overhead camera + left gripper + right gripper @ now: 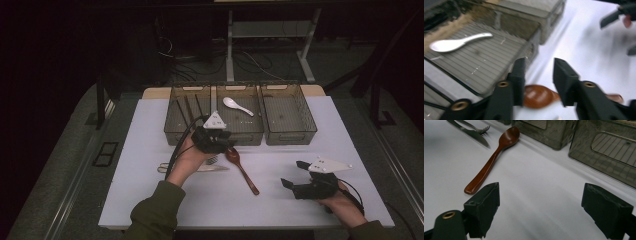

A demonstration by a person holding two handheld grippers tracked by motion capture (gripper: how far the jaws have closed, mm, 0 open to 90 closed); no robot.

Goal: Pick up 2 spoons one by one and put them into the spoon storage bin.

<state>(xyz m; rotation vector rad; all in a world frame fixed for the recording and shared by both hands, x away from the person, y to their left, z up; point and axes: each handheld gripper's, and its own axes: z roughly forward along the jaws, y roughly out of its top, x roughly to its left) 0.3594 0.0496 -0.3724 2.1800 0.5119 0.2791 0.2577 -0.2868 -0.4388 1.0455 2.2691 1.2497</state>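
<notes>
The brown wooden spoon (pixel 241 169) lies on the white bench (pixel 300 200) at the centre of the high view, its bowl toward the trays and its handle running down and to the right. Your left tool (pixel 229 144) sits right over that bowl, just in front of the middle tray; in the left gripper view the bowl (pixel 539 96) shows low in the frame between the two black jaws, which stand partly apart with a clear gap and do not press on it, so the tool holds nothing. That view is blurred, and you cannot tell from it whether the jaw tips touch the spoon. To the left of the bowl, in the high view, a metal fork (pixel 212 160) and a table knife (pixel 200 168) lie on the bench close beside your left hand (pixel 187 160). Behind them, across the upper middle of the frame, three smoky see-through trays stand side by side: the left tray (pixel 172 127) holds dark chopsticks (pixel 189 107), the middle tray (pixel 245 135) holds a white ceramic spoon (pixel 237 105), and the right tray (pixel 290 135) stands just beside it. At the lower right of the high view your right tool (pixel 293 173) rests low over the bench, well apart from the wooden spoon; in the right gripper view its jaws stand wide apart with bare bench between them, and the spoon (pixel 492 160) lies beyond at the upper left.
</notes>
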